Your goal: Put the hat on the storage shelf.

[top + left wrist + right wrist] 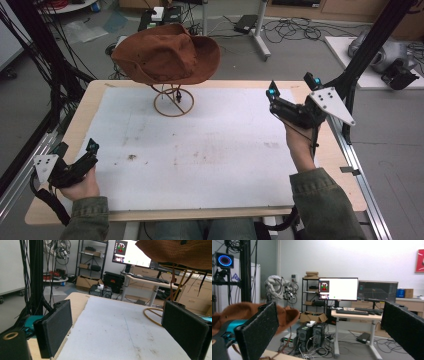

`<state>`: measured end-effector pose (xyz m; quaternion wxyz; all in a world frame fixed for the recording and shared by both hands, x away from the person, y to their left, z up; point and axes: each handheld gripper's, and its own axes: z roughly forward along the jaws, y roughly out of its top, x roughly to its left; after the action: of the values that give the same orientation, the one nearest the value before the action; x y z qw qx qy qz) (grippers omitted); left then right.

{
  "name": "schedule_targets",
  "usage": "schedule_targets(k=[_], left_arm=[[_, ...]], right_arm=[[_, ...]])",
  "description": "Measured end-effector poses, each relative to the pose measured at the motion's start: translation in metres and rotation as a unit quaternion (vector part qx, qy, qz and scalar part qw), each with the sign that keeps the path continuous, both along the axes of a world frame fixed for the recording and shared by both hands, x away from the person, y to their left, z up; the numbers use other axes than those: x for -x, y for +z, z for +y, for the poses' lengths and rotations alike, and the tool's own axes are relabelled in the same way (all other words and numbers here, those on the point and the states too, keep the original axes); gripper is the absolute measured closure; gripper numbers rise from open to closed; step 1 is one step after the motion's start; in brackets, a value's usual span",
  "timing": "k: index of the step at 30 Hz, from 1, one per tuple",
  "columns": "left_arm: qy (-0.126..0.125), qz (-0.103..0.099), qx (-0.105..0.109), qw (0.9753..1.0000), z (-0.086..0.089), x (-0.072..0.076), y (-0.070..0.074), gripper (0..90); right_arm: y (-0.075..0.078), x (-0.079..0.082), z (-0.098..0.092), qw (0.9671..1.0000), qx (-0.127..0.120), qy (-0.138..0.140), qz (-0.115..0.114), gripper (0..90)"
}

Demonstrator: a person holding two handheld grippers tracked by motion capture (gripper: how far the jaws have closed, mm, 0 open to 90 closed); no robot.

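Jaws, both units: spread wide, nothing held between them, as seen in each gripper view.

Left gripper [75, 160]: held low at the near left corner of the table [95, 95], over the edge of the white mat [200, 150]. It is gripped from below by the left hand [82, 186], with a green sleeve [87, 220] behind it. In the left gripper view [120, 327] the two black pads are seen far apart, with bare mat [120, 322] between them.

Right gripper [290, 102]: raised above the far right part of the table, carried by the right hand [300, 145]. A grey three-cornered plate [330, 105] is mounted on top. In the right gripper view [329, 330] the jaws are pointed out across the room, with a lit monitor [338, 288] framed between them.

Hat [167, 54]: brown, wide-brimmed, set on a wire stand [173, 101] at the far edge of the mat, left of centre. It is well apart from both grippers. Its brim is seen at upper right in the left gripper view [175, 252] and behind the left-hand jaw in the right gripper view [249, 310].

Mat: white, marked with faint brown stains.

Surroundings: black frame post [370, 45], cables on the floor [295, 30], desk with keyboard [353, 312].
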<state>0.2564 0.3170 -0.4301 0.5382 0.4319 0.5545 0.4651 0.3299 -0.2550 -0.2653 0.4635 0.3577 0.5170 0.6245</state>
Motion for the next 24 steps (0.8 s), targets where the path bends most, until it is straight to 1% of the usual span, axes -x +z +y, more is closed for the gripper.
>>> schedule_targets(k=[1,5,9,12,14,15,16,19,20,21,24], left_arm=[[0.0,0.0,0.0,1.0,0.0,0.0,0.0,10.1],[0.0,0.001,-0.004,1.0,-0.001,0.0,0.0,10.1],[0.002,0.001,-0.007,1.0,-0.002,0.0,0.0,10.1],[0.002,0.003,-0.01,0.9999,-0.002,0.0,0.0,10.1],[0.002,0.003,-0.009,0.9999,-0.003,-0.001,-0.001,10.1],[0.002,0.004,-0.01,0.9999,-0.004,0.0,-0.001,10.1],[0.001,0.004,-0.011,0.9999,-0.004,-0.001,-0.001,10.1],[-0.001,0.003,-0.014,0.9999,-0.006,-0.001,0.0,10.1],[0.0,0.003,-0.015,0.9999,-0.007,-0.001,-0.001,10.1],[0.002,0.003,-0.016,0.9999,-0.007,-0.001,-0.001,10.1],[0.006,0.005,-0.019,0.9998,-0.008,-0.001,-0.003,10.1]], right_arm=[[0.0,0.0,0.0,1.0,0.0,0.0,0.0,1.1],[-0.019,0.011,-0.013,0.9999,-0.001,-0.007,0.014,1.1],[-0.034,0.018,-0.026,0.9994,-0.006,-0.022,0.024,1.1],[-0.048,0.022,-0.034,0.9983,-0.009,-0.041,0.04,1.1],[-0.06,0.025,-0.038,0.9972,-0.009,-0.056,0.049,1.1],[-0.066,0.026,-0.04,0.9966,-0.004,-0.064,0.052,1.1],[-0.073,0.027,-0.041,0.9958,-0.003,-0.073,0.055,1.1],[-0.095,0.031,-0.045,0.9932,-0.012,-0.087,0.076,1.1],[-0.102,0.032,-0.047,0.9926,-0.011,-0.092,0.08,1.1],[-0.108,0.033,-0.048,0.9913,-0.015,-0.095,0.089,1.1],[-0.125,0.034,-0.051,0.9883,-0.013,-0.109,0.106,1.1]])
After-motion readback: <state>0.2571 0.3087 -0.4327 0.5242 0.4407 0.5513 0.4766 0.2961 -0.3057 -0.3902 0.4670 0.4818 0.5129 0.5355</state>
